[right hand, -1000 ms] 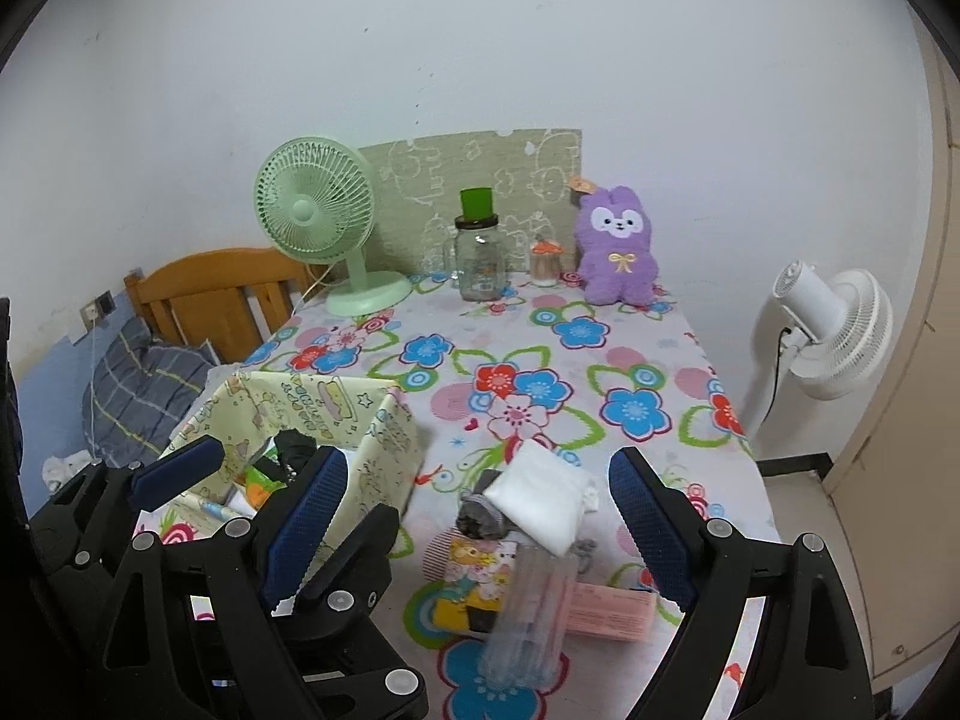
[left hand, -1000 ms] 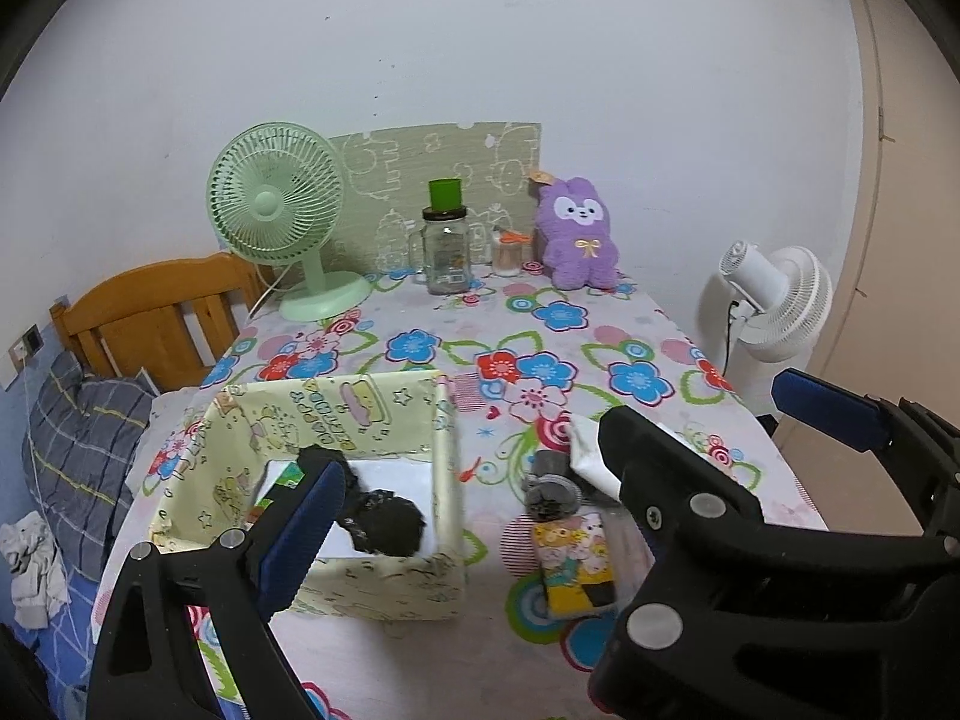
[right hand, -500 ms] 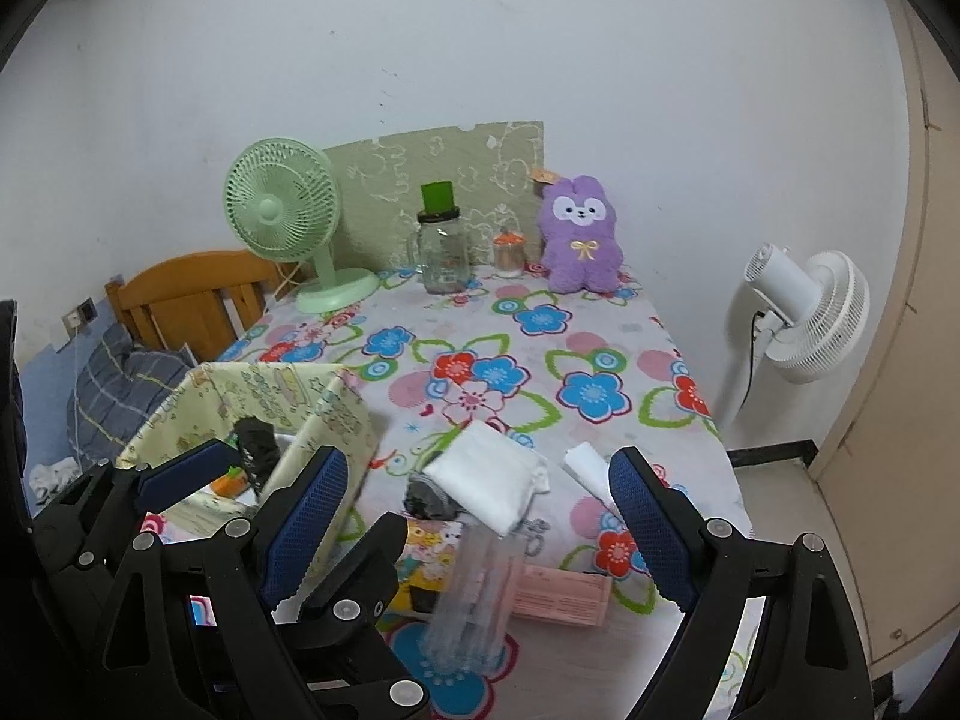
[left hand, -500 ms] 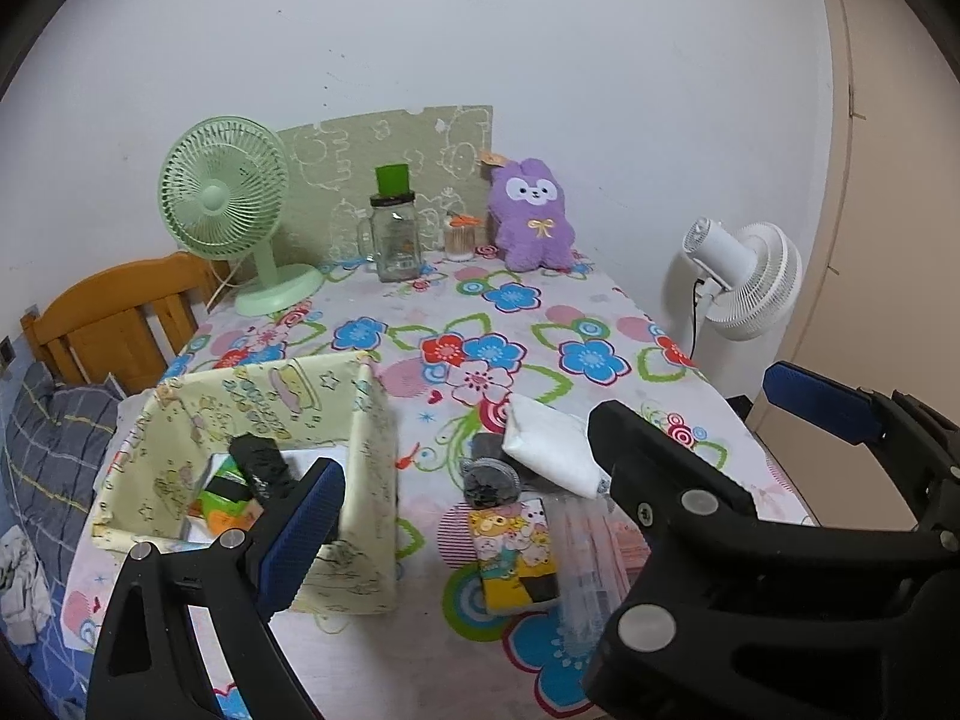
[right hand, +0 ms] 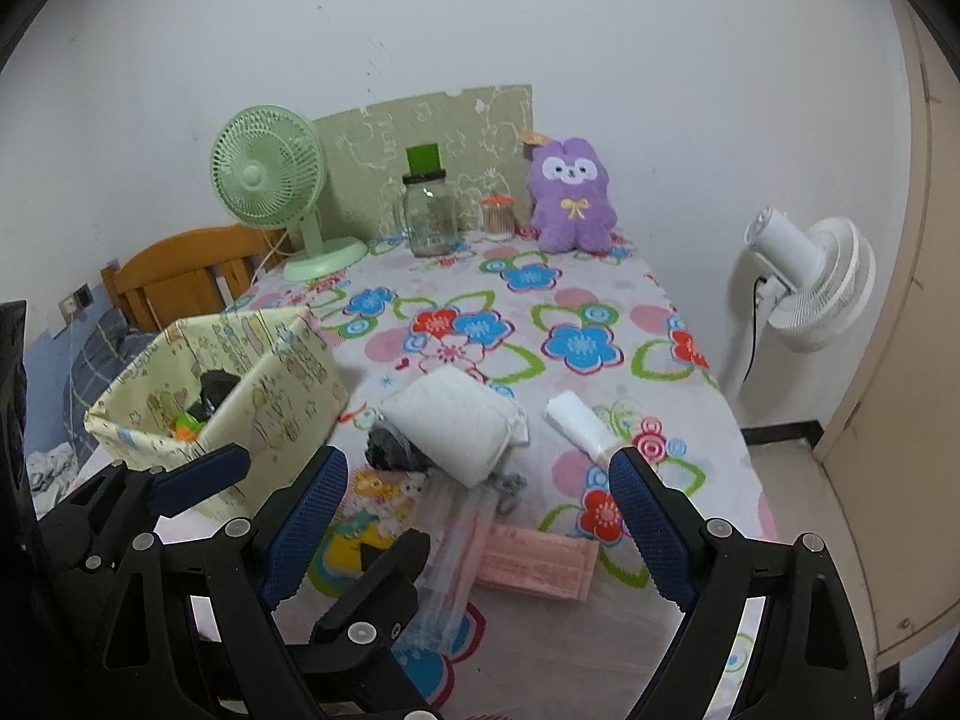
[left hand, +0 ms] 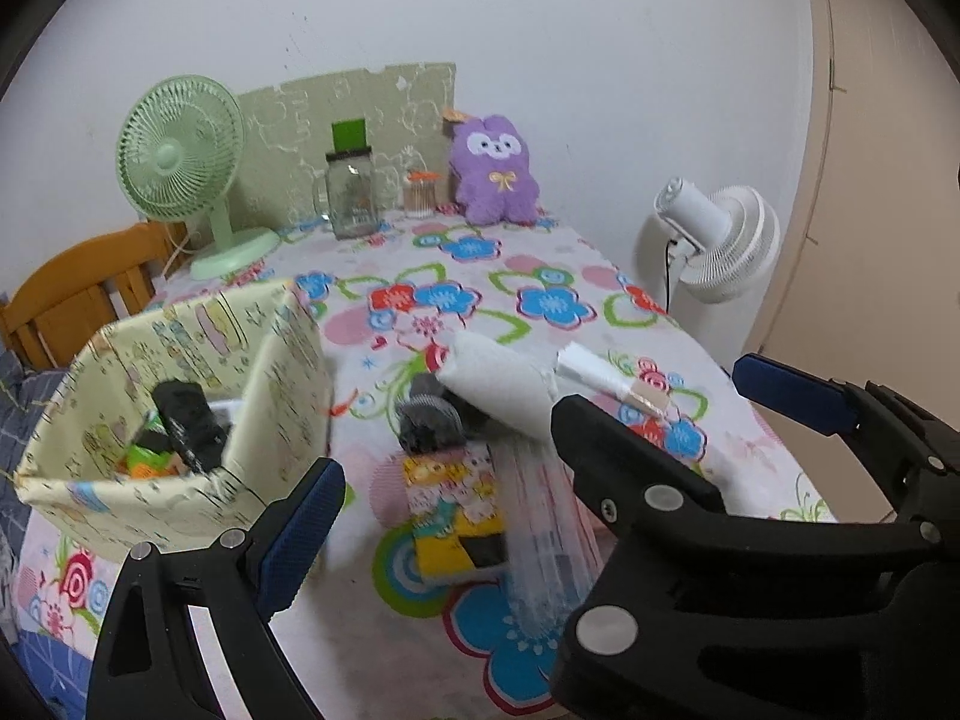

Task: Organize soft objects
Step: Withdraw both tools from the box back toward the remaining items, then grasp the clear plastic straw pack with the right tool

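Note:
A yellow patterned fabric bin stands at the table's front left, with a black soft item and a green-orange thing inside. To its right lie a folded white cloth, a dark grey bundle, a small white roll, a cartoon pouch and a pink packet. My left gripper is open and empty above the pouch. My right gripper is open and empty in front of the white cloth.
At the back stand a green fan, a glass jar, a small toothpick jar and a purple plush. A wooden chair is at the left, a white floor fan off the right edge.
The left gripper has swung right, away from over the bin toward the pile; the black item lies in the bin. The right gripper drifted right and back a little. Both stay open.

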The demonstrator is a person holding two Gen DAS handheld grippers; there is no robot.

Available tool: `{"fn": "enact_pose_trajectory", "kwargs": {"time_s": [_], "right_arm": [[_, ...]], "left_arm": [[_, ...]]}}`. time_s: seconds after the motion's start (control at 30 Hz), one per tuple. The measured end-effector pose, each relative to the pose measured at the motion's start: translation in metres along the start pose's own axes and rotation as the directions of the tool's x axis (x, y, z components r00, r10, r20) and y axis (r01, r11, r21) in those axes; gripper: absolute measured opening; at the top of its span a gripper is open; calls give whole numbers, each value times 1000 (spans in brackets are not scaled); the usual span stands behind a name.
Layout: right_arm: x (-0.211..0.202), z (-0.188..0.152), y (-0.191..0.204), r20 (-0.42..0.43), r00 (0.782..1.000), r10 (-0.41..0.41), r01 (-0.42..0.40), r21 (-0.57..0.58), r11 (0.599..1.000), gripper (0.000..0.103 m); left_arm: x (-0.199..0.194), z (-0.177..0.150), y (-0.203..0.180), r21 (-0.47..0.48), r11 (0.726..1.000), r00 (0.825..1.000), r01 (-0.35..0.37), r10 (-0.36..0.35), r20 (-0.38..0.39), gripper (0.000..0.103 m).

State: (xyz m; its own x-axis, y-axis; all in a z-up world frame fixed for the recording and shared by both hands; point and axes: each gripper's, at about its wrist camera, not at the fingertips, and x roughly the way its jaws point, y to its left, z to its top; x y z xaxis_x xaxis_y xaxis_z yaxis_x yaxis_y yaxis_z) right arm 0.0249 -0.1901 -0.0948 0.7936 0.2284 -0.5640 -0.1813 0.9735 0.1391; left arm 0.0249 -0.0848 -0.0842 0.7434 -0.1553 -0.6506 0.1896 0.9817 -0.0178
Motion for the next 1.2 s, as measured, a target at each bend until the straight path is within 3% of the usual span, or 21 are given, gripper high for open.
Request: {"fn": "enact_pose_trajectory", "kwargs": {"time_s": [0.6,0.97,1.2], "right_arm": [[36,-27,-9,-93,995,21,-18,29,999,91],[54,-33,5,-156,986,54,-52,21,998,75],[68,-37,12,-215,974,68,-62,33,998,62]], "left_arm": [[29,-23,-2,-2,999,995,-37,37,-95,95],[32,-32,10,-2,999,989,-42,42,-144,81],[34,-39,16,-9,999,988,-37,35,-153,80]]}}
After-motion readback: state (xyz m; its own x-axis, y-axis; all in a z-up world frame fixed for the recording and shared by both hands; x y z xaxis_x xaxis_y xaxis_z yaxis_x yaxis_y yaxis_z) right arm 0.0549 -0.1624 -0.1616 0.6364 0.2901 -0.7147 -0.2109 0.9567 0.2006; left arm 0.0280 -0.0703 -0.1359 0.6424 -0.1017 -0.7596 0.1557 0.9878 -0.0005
